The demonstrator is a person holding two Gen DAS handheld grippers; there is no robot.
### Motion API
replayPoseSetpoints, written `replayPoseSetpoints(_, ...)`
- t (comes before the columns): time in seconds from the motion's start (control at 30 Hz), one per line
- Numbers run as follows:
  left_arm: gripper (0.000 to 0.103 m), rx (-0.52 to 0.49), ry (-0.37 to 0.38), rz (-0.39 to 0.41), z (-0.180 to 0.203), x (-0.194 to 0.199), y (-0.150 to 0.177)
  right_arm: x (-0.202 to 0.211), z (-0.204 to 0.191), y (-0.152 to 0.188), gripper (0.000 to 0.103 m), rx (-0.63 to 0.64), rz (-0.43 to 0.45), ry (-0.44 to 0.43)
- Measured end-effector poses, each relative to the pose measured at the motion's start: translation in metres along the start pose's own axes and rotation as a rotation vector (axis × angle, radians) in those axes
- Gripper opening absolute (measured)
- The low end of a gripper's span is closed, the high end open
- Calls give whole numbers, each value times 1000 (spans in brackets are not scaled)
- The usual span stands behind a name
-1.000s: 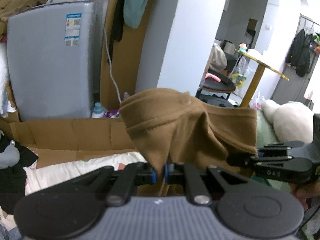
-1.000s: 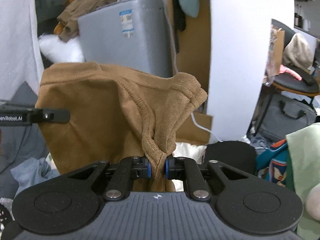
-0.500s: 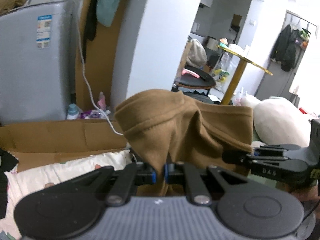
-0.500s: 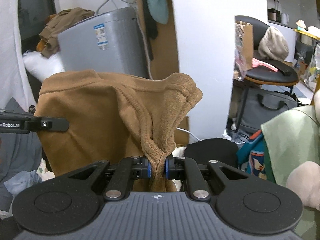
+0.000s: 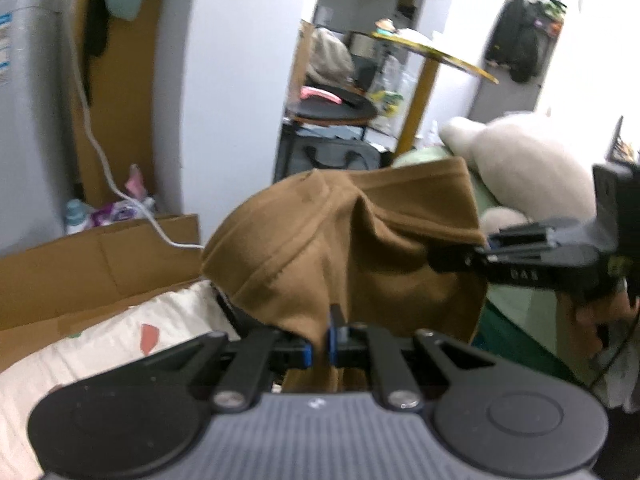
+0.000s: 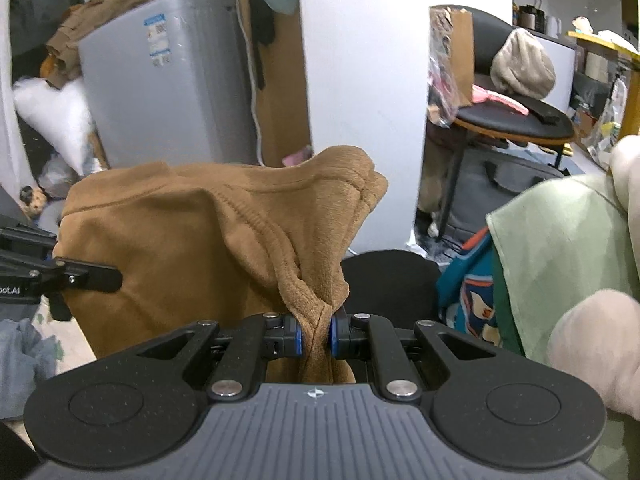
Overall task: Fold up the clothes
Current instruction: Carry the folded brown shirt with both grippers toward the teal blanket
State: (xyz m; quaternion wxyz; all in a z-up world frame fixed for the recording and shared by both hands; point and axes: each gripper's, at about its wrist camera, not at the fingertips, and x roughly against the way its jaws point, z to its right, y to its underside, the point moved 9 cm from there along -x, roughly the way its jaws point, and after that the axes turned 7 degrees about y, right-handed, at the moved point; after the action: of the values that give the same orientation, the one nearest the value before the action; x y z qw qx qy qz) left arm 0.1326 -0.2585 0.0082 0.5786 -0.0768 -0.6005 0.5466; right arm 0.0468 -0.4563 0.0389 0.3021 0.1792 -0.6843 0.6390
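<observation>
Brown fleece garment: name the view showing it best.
Right wrist view. There the brown fleece garment is sharp, its ribbed seam clear, spread broadly between the right gripper and left gripper. The left wrist view shows it blurred, bunched and narrower.

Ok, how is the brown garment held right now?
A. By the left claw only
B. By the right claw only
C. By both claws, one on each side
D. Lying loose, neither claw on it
C: the left claw and the right claw each pinch a bunch of the brown garment.
</observation>
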Motion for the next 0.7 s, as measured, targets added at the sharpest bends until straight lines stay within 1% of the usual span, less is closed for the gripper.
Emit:
replayPoseSetpoints(0.1,8,-11,39,0,-2,-20,8,-11,14,12,12,-17,9,39)
replayPoseSetpoints(0.27,8,-15,108,25,-4,-53,14,-27,45,32,12,-79,36,114)
replayPoseSetpoints(0.4,8,-16,145,48,-7,-81,16,-40,66,44,12,-73,56,190)
replayPoseSetpoints(0.57,8,-18,199,66,-6,-112,19,-60,90,50,12,-69,71,261)
replayPoseSetpoints(0.7,8,1,225,60,-16,-137,18,-82,100,48,12,-57,77,289)
